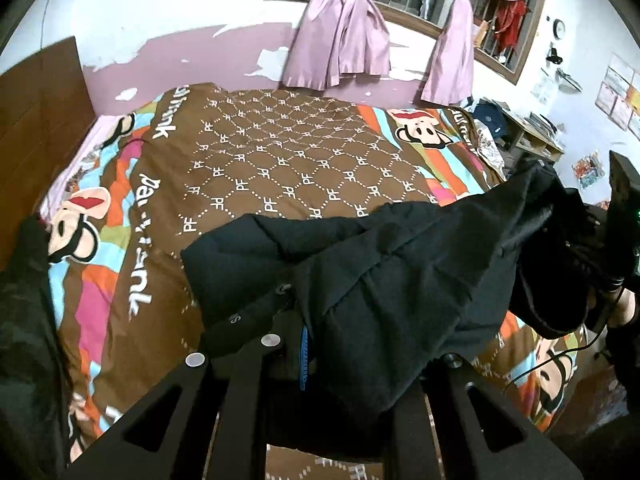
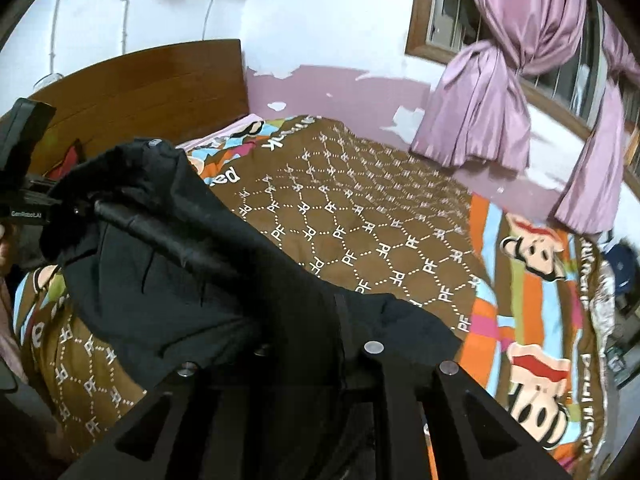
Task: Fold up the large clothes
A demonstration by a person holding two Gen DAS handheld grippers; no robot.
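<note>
Black, soft garment (image 1: 384,280) hangs creased between both jaws, each nearly closed, pinching its fabric.

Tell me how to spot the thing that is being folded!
Find the big bed with the brown cartoon-monkey quilt under the window with pink curtains. Above its near edge hangs a black garment, pinched at one end by the left tool and at the other by the right tool. It is the only plain black cloth stretched between them.
</note>
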